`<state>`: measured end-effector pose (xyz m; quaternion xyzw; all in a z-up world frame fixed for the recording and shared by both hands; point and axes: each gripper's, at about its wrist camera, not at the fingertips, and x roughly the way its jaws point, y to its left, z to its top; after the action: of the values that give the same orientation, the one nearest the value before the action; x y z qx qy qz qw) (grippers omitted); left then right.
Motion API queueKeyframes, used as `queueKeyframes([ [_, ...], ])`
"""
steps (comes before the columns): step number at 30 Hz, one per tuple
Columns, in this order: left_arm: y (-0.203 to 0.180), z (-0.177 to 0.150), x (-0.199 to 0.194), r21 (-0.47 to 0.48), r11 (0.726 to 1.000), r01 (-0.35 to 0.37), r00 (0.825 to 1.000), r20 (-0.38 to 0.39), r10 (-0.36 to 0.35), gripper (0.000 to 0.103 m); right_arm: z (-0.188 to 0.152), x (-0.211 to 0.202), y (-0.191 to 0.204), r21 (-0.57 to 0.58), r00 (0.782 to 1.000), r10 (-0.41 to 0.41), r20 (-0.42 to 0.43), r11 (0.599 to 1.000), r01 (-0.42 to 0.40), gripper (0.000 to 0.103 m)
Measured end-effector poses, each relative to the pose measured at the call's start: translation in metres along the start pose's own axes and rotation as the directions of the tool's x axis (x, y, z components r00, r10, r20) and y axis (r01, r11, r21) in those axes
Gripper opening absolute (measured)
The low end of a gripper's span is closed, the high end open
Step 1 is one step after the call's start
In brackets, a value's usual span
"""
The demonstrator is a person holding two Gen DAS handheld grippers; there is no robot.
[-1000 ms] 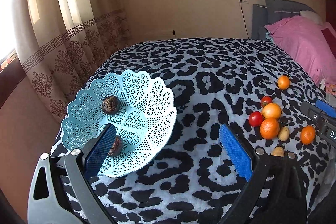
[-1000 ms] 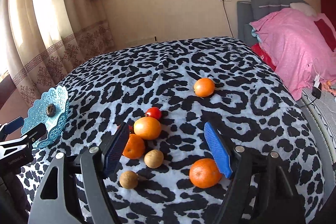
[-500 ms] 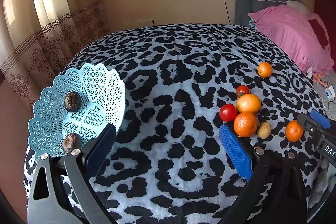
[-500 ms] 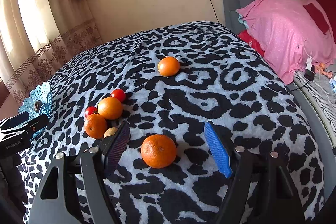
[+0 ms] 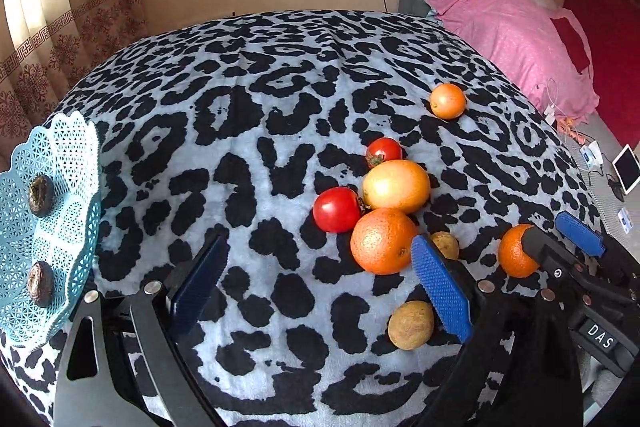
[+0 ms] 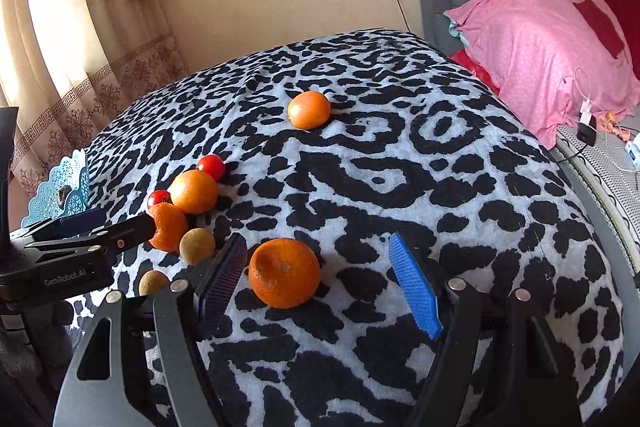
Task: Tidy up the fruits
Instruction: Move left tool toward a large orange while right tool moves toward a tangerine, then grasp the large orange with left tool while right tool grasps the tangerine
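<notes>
The light-blue lattice basket (image 5: 60, 227) sits at the left edge of the left wrist frame, on the leopard-print bed cover (image 5: 260, 131), holding 2 dark, wrinkled round fruits (image 5: 40, 190). The remaining fruit lies right of centre: 2 tomatoes (image 5: 337, 209), a yellow-orange citrus (image 5: 396, 186), an orange (image 5: 382, 241) and 2 small tan fruits (image 5: 411, 325) close together, with 1 mandarin (image 5: 448, 101) apart, higher up. The left tool (image 5: 320, 287) is wide open and empty. In the right wrist frame, the right tool (image 6: 320, 287) is also wide open, its pads flanking a wrinkled mandarin (image 6: 285, 271) without gripping it. A pink pillow (image 6: 552, 39) lies upper right.
</notes>
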<state>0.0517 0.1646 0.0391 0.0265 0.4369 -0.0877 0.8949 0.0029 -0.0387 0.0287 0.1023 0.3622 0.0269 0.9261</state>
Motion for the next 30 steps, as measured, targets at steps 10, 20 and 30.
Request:
queueKeyframes([
  [10, -0.011, 0.004, 0.014, -0.016, 0.996, 0.092, 0.996, -0.016, -0.093, 0.070, -0.001, 0.001, 0.003, -0.012, 1.000, -0.003, 0.000, 1.000, 0.003, 0.074],
  [20, -0.008, -0.001, 0.019, -0.092, 0.976, 0.195, 0.979, -0.043, -0.200, 0.048, -0.002, 0.003, 0.003, -0.014, 1.000, -0.004, -0.006, 1.000, 0.004, 0.074],
  [30, -0.008, -0.003, 0.011, -0.084, 0.975, 0.206, 0.977, -0.033, -0.209, 0.039, -0.003, 0.007, 0.003, -0.013, 1.000, -0.004, -0.017, 1.000, 0.004, 0.073],
])
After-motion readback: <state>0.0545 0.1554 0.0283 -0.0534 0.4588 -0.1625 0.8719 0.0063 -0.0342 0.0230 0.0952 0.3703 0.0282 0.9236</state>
